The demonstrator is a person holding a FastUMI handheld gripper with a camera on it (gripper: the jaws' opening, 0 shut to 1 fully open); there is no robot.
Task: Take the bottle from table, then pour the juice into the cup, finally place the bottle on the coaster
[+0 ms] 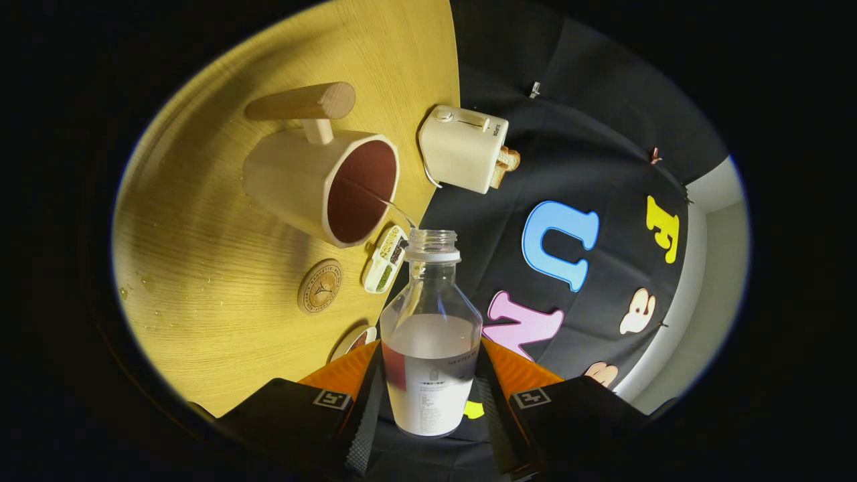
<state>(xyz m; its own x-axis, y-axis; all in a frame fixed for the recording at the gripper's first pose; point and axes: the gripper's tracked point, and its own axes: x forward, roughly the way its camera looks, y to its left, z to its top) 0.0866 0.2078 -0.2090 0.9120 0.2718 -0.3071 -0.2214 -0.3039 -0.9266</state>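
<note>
1. While the view is rolled hard to one side, the gripper (432,375) is closed on a clear plastic bottle with a white label (432,348), one finger pressed against each side of its lower body.
2. The bottle has no cap on its threaded neck, and it is partly full of a pale, cloudy liquid.
3. A thin stream of liquid (392,207) runs from the bottle's mouth into the cup's opening.
4. That cup is a large cream-coloured faceted wooden cup with a dark red inside (321,184); it stands on the light wooden tabletop (201,268) just beyond the bottle's mouth, and a round wooden dowel handle (304,104) juts from its side.
5. A round wooden coaster with an engraved emblem (320,286) lies flat on the tabletop near the cup's base, apart from both cup and bottle.
6. Between the coaster and the bottle's neck lies a small white tray with green and dark compartments (386,260).
7. A cream-coloured toy toaster holding a slice of toast (465,147) sits at the tabletop's edge beyond the cup.
8. A few drops of liquid (144,284) dot the tabletop, away from the coaster.
</note>
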